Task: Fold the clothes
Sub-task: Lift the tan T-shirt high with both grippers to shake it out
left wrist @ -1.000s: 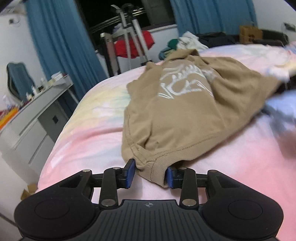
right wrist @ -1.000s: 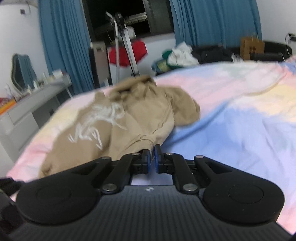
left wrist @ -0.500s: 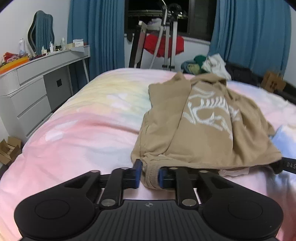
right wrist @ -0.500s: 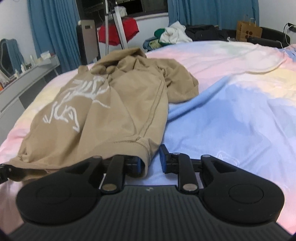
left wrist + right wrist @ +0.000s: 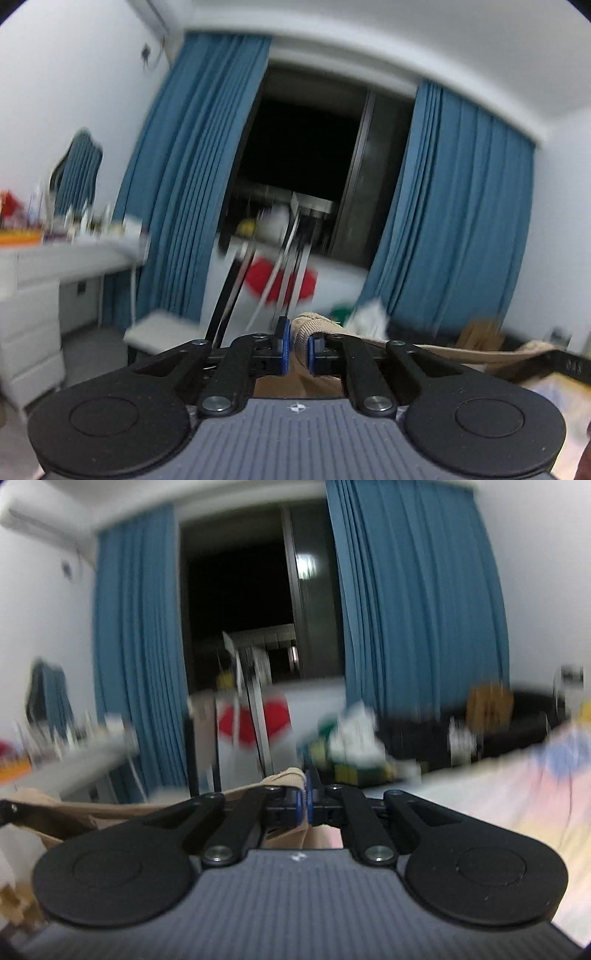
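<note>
A tan shirt [image 5: 461,355] hangs stretched in the air between my two grippers. In the left wrist view my left gripper [image 5: 295,345] points level and its jaws are closing, with the shirt's ribbed hem bunched between the blue pads and pressed by them. In the right wrist view my right gripper [image 5: 304,805] is shut on another part of the tan shirt [image 5: 286,777], whose cloth runs off to the left and hangs below. Most of the shirt is hidden beneath both grippers. Both views are blurred.
The pastel bed [image 5: 517,797] lies low at the right. A white dresser [image 5: 29,295] with clutter stands at the left. Ahead are blue curtains [image 5: 454,221], a dark window, a metal stand [image 5: 280,266] with something red, and a clothes pile [image 5: 354,738].
Both grippers have risen from the bed and lifted the shirt with them. The left jaws have narrowed onto the hem. The views now face the window and curtains instead of the bed.
</note>
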A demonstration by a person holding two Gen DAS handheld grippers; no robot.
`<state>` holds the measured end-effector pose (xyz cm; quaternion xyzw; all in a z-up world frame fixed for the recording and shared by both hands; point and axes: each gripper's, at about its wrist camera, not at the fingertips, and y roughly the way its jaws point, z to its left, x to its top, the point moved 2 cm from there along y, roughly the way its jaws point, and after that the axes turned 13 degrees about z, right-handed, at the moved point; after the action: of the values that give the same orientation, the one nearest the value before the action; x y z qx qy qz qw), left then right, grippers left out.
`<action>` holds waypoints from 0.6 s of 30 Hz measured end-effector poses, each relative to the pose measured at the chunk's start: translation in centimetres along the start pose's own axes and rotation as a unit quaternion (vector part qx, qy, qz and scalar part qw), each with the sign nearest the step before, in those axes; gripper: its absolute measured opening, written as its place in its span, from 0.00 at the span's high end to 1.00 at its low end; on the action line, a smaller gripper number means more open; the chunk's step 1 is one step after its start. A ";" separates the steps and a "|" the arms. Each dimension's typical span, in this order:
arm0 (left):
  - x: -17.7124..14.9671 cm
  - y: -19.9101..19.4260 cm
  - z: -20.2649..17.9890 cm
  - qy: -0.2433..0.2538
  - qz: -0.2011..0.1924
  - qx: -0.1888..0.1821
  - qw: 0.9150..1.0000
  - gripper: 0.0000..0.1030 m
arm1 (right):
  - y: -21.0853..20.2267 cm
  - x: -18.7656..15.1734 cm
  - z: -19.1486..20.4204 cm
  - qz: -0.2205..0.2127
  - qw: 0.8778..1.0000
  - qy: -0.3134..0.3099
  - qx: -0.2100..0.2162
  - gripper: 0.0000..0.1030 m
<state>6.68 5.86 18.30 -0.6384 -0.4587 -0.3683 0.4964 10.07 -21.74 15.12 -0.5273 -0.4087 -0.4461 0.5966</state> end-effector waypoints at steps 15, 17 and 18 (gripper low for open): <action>19.6 -21.6 -7.7 0.040 -0.155 -0.044 0.986 0.90 | -23.9 17.9 -0.2 -0.208 0.976 -0.022 0.053 0.95; 19.8 -21.9 -7.8 0.048 -0.150 -0.043 0.987 0.90 | -24.4 18.5 -0.3 -0.211 0.976 -0.028 0.052 0.95; 19.8 -21.6 -7.7 0.051 -0.145 -0.041 0.987 0.90 | -24.0 18.5 -0.3 -0.207 0.977 -0.030 0.051 0.94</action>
<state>-7.93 4.59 44.83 -0.5657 -0.5051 -0.4867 0.4336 -8.09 -25.04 39.19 -0.4130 -0.5488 -0.5225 0.5052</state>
